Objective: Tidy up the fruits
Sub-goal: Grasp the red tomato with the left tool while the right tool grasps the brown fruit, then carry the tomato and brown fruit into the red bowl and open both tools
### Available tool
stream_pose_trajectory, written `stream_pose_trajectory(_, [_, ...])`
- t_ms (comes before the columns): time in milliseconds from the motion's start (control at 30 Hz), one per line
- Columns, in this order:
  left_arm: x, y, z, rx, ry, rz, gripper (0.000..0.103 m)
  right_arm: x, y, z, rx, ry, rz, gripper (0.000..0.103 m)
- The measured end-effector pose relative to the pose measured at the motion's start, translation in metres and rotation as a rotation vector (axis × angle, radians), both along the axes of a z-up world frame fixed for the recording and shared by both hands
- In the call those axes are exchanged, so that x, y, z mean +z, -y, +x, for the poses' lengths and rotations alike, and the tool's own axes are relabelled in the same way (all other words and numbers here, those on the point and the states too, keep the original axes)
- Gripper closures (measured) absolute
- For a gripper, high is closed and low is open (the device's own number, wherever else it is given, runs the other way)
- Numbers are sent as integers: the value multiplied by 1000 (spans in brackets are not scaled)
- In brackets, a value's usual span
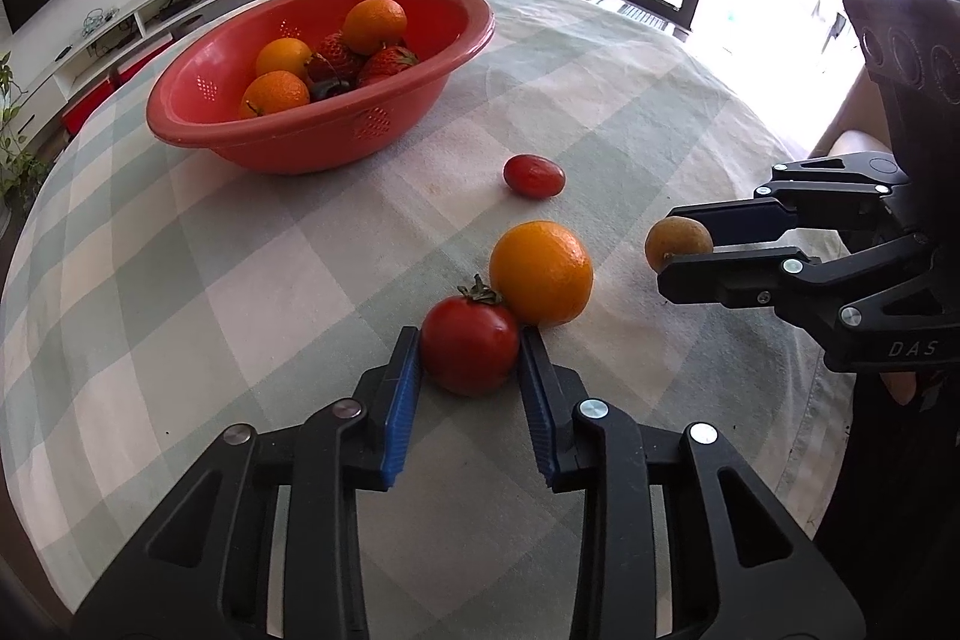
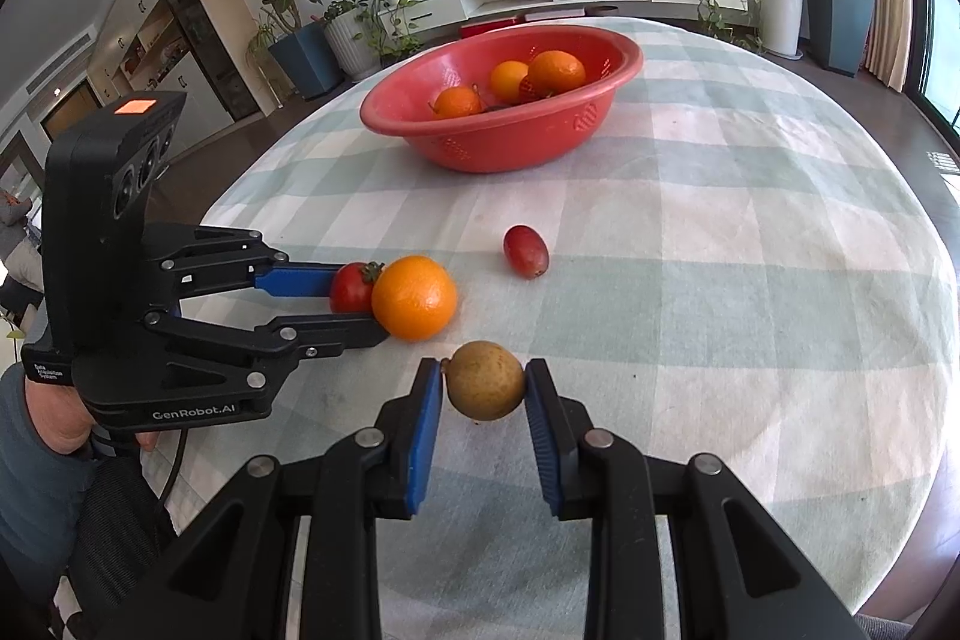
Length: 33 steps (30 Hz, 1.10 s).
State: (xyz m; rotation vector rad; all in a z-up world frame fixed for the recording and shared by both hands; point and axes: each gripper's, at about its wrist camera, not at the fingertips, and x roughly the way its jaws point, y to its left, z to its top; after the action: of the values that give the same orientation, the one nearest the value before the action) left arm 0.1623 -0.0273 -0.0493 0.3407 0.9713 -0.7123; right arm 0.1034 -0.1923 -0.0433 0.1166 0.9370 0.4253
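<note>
nearest the front edge of the bench (image 1: 180, 280), the left gripper (image 1: 471, 358) is clenched on a red tomato (image 1: 470, 352), both pads against its sides; the tomato rests on the cloth and touches the loose orange (image 1: 541, 273) just behind it. the right gripper (image 2: 485, 388) is grasping a small brown fruit (image 2: 486, 381) near the same edge, pads on either side; whether it is clear of the cloth cannot be told. further in, toward the middle of the bench, a small dark red oval fruit (image 1: 533, 176) lies alone, untouched. toward the far edge stands the red bowl (image 1: 198, 124), already holding three oranges, some strawberries and a dark item not identified.

assessment: partly done. four pieces remain outside the bowl: two gripped but not yet carried over, two with no gripper on them. judged step in hand: lift both held fruits to the bowl.
</note>
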Motion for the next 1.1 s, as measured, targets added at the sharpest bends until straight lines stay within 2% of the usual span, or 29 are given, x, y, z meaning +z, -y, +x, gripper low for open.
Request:
stream_pose_trajectory(300, [3,-6,-2,22,1,-19,73,0,2,1,-6,3,4,72])
stream_pose_trajectory(667, [24,-30,1,97,22,-113,73,4,5,1,-23,6,34,72])
stream_pose_trajectory(900, [58,-50,16,190,65,-188,73,33,20,7,-61,61,43,72])
stream_pose_trajectory(1100, [89,-63,50,252,109,-211,73,72,28,42,-77,134,25,72])
